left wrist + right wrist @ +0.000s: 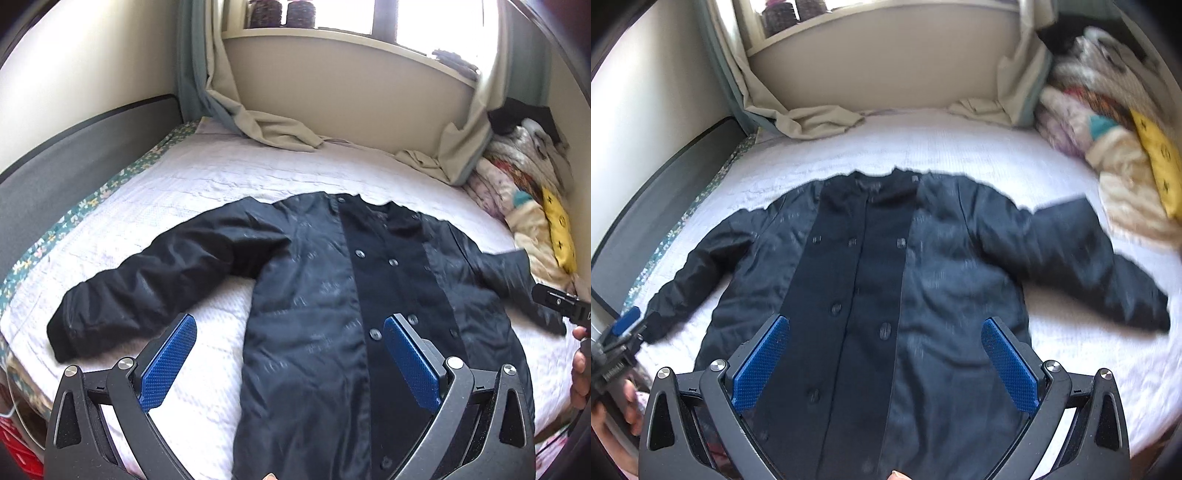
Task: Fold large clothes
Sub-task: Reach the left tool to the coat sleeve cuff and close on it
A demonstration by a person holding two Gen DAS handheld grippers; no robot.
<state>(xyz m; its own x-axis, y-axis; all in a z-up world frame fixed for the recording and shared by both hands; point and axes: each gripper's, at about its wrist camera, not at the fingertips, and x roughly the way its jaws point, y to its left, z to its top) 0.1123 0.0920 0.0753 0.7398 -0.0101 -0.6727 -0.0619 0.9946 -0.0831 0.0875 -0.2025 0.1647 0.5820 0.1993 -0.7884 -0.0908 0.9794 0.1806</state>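
stage: start, no fold yet | coat [332, 295] flat, face up on bed [207, 177], buttoned, collar at 12, sleeves out toward 9 and 3 | left tool [290, 363] released, empty | right tool [886, 363] released, empty | left: sleeves in, then body fold
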